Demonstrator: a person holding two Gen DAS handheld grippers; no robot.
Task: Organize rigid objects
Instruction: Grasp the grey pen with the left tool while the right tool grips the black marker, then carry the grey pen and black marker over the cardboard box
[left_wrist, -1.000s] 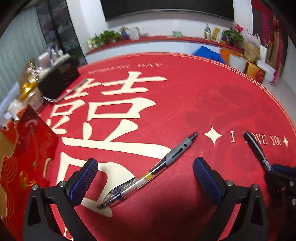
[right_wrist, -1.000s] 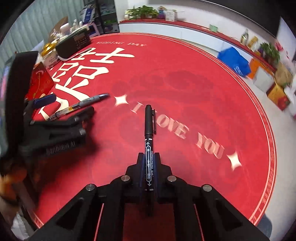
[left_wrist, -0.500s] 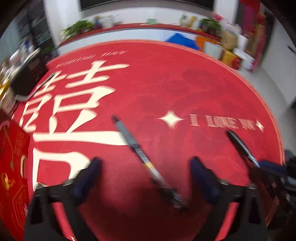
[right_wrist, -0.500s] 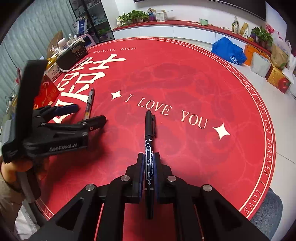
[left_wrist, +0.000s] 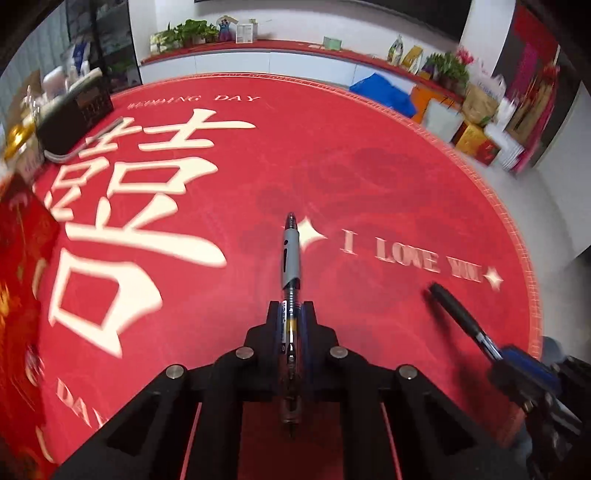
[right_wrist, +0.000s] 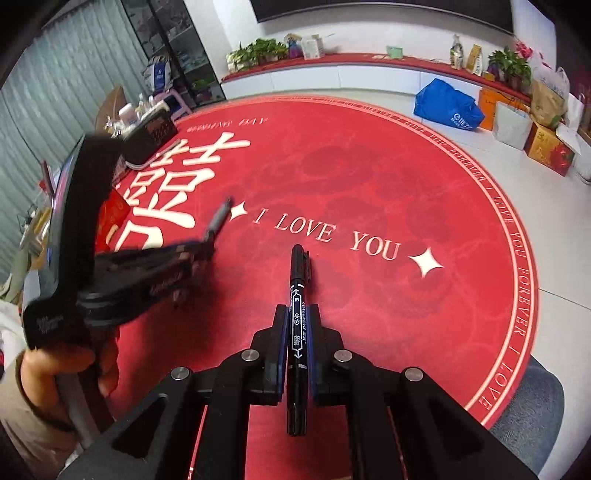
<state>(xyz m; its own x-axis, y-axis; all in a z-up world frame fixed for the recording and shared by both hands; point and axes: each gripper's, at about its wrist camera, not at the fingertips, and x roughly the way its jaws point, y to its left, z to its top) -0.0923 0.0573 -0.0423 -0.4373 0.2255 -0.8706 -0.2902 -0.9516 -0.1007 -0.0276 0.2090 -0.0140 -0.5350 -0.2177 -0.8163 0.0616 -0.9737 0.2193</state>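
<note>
Gel pen, grey grip and clear barrel, was clamped between the blue pads of the left tool, jaws closed tight on the barrel. Pen ran straight out along the tool's line, tip end forward, back end sticking out behind the pads toward the camera. In the right wrist view the same pen poked out ahead of the left tool, blurred. It seemed lifted off the surface, hard to confirm.

Black marker, capped, white print on the barrel, was clamped in the right tool, jaws shut on its middle. Cap end pointed forward, tail end back toward the camera. From the left wrist view the marker stuck out of the right tool at lower right, angled up-left.

Both pens sat over a round red mat with big cream characters, "I LOVE YOU" lettering and star marks. Person's hand gripped the left tool's handle at the left edge.

Further out: black radio-like box at the mat's far left, red patterned packet at the left edge, blue bag and cardboard boxes on the floor past the mat, potted plants on a red ledge along the wall.
</note>
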